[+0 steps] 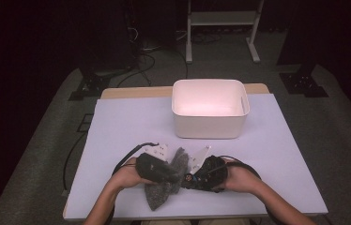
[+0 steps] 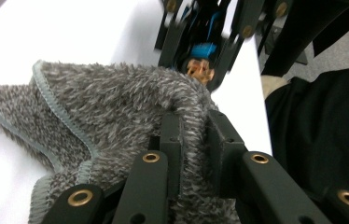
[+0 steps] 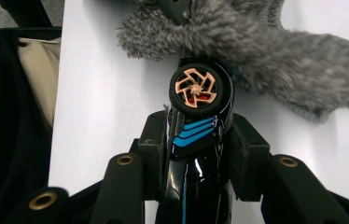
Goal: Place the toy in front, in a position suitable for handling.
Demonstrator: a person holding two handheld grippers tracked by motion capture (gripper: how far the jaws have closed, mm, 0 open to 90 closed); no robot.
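At the near edge of a white table [image 1: 117, 131], a person works 2 grippers close together. The left gripper [image 2: 193, 140] is clamped on a fold of fuzzy grey cloth [image 2: 116, 107]. The right gripper [image 3: 199, 144] pinches a glossy black toy car [image 3: 198, 154], its copper-spoked wheel [image 3: 195, 88] touching the cloth. A white bin [image 1: 209, 112] sits behind.

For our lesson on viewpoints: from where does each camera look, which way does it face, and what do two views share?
High view: above the person's side, facing forward and down on the table; forearms, both grippers.
Left gripper view: along the left gripper, clamped on the grey cloth.
Right gripper view: along the right gripper, holding the toy car.
Shared: cloth and car.
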